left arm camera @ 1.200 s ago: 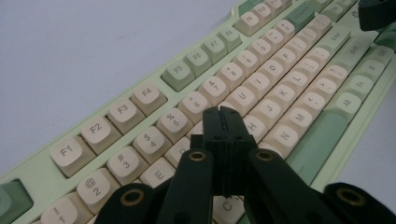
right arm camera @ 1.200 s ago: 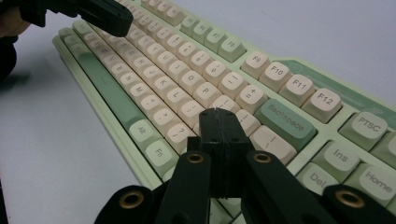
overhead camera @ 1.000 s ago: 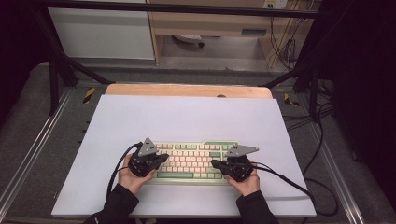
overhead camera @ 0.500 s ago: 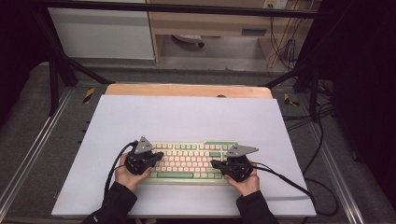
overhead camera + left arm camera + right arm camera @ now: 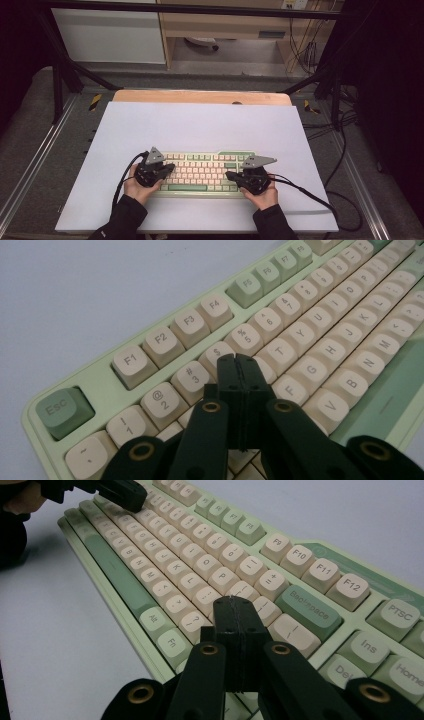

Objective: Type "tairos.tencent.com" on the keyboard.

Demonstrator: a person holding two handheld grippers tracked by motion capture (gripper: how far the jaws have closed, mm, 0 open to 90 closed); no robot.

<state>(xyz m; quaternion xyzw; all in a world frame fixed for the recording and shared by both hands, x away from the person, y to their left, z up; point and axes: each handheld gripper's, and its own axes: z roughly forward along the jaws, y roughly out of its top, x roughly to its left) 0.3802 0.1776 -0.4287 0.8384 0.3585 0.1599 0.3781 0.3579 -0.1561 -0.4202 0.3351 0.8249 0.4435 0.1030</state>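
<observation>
Nearest the camera in the high view, two dark sleeves and hands are seen coming in from the bottom edge, each holding a pair of tongs over a keyboard (image 5: 202,172). The left gripper (image 5: 167,172) is held over the keyboard's left end and the right gripper (image 5: 231,176) over its right end. In the left gripper view the jaws are pressed flat together with nothing between them, and their joined tip (image 5: 236,360) is poised above the keys around the 4 and R; whether a key is actually touched cannot be told. In the right gripper view the jaws are likewise closed on nothing, the tip (image 5: 234,602) hovering over the keys just right of the P row, below the green Backspace key (image 5: 309,611). The keyboard, pale green with cream keys, lies flat on a white sheet (image 5: 200,125) at its near middle, roughly square to the front edge. Beyond it, bare sheet is followed by a strip of wooden tabletop (image 5: 200,96), with cables (image 5: 345,150) trailing off to the right. Typing with the closed tips seems to be in hand. Because the joined tips are nearly as broad as a keycap, two neighbouring keys could be pressed at once if a tip is lowered off-centre. The keyboard could also be pushed across the smooth sheet if a press is made at a slant.
</observation>
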